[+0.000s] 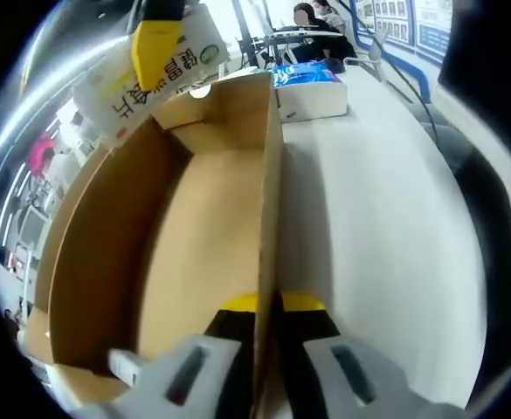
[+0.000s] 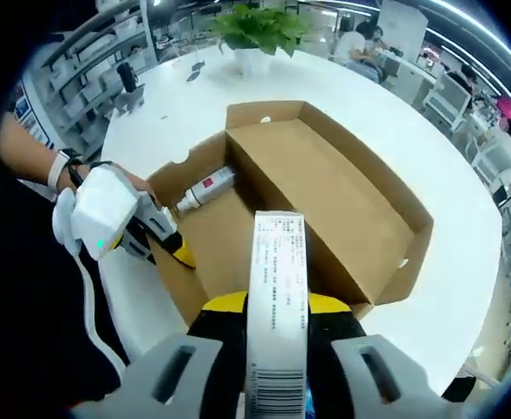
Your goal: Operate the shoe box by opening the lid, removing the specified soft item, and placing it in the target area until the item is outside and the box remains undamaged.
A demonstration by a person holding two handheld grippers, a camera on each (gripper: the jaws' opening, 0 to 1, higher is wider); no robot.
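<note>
The brown cardboard shoe box [image 2: 325, 188] lies open on the white table, its lid folded back. My right gripper [image 2: 277, 305] is shut on a white soft packet [image 2: 277, 262] with a printed label, held above the box. In the left gripper view that packet [image 1: 120, 96] hangs at the upper left in the right gripper's yellow-tipped jaws [image 1: 156, 52]. My left gripper [image 1: 268, 305] is shut on the box's side wall [image 1: 270, 201]; in the right gripper view the left gripper [image 2: 178, 251] clamps the box's left wall. A white bottle [image 2: 204, 190] with a red label lies inside the box.
The round white table [image 2: 194, 96] has bare surface around the box. A potted plant [image 2: 257, 30] stands at its far edge. A blue and white carton [image 1: 307, 87] sits beyond the box. A person's hand and wristband [image 2: 61, 166] hold the left gripper. People sit at desks behind.
</note>
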